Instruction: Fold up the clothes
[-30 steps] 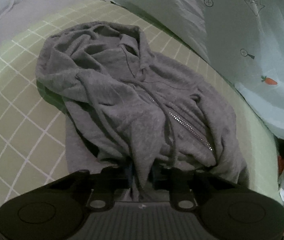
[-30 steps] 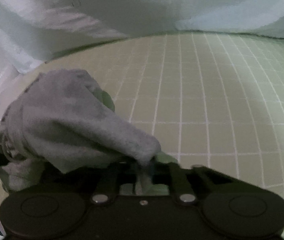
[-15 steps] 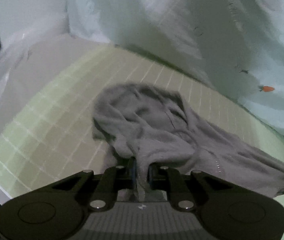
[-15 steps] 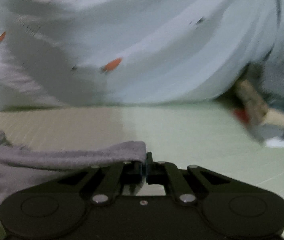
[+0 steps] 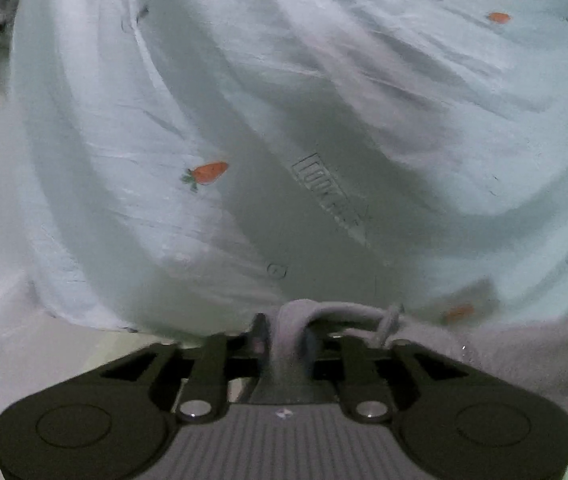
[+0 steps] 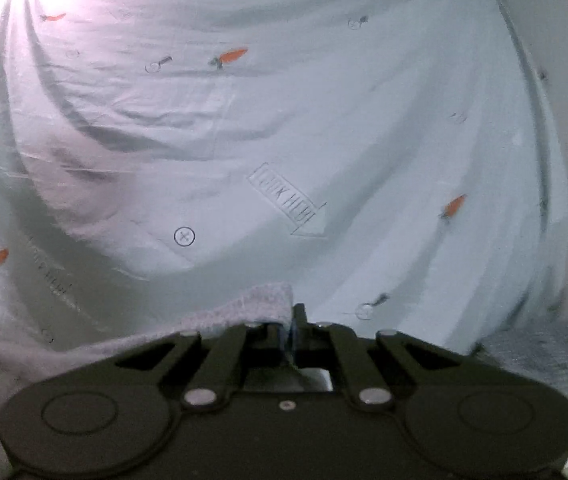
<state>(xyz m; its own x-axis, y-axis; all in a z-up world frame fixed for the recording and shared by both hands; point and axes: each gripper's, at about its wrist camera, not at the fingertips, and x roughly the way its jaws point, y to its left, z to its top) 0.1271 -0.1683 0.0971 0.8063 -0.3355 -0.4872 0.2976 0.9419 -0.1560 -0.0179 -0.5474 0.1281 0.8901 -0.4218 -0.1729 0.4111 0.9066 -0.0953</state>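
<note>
Left gripper [image 5: 284, 340]: low centre of the left wrist view; its jaws are opening, with a thick fold of the grey hoodie [image 5: 523, 356] between them and the pads on it.
Right gripper [image 6: 288, 330]: low centre of the right wrist view; jaws nearly pressed together, pinching a thin edge of the hoodie [image 6: 256, 304].
Hoodie: in the left view it trails from the jaws to the lower right of the frame; in the right view it falls away to the lower left. A cord [image 5: 385, 326] loops just right of the left jaws.
Backdrop: a pale blue sheet [image 5: 323, 100] with small carrot prints [image 5: 208, 172] fills both frames.
</note>
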